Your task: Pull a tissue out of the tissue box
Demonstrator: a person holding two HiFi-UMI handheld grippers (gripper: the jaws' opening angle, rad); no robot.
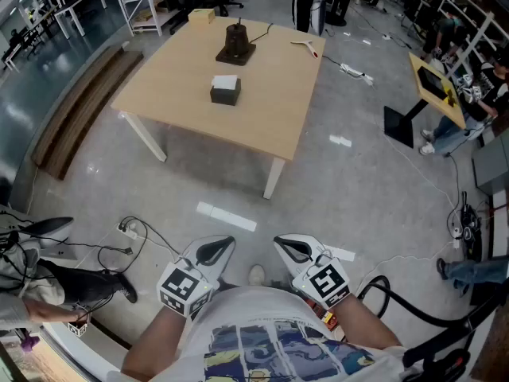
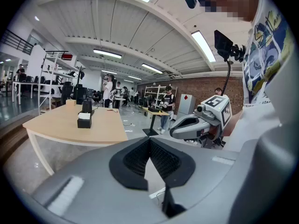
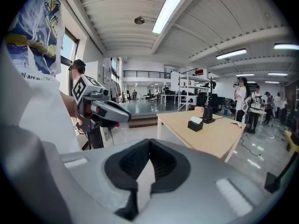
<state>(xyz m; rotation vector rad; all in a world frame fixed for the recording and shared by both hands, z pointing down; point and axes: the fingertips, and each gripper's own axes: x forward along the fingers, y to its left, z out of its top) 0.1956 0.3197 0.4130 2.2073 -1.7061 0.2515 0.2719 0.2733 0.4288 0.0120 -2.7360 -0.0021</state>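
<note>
The tissue box (image 1: 225, 90) is dark with a white tissue showing at its top. It stands near the middle of a light wooden table (image 1: 270, 118), well ahead of me across bare floor. It also shows small in the left gripper view as the tissue box (image 2: 84, 121) and in the right gripper view as the tissue box (image 3: 195, 124). My left gripper (image 1: 227, 243) and right gripper (image 1: 279, 242) are held close to my body, side by side, far from the table. The left gripper (image 2: 150, 142) and the right gripper (image 3: 149, 144) both have their jaws together with nothing between them.
On the table's far side sit a dark device (image 1: 235, 44), a small cardboard box (image 1: 202, 16) and a red-tipped tool (image 1: 306, 48). A long wooden bench (image 1: 79, 110) lies left of the table. Cables (image 1: 135, 233) trail on the floor at my left; a screen on a stand (image 1: 433, 86) is at the right.
</note>
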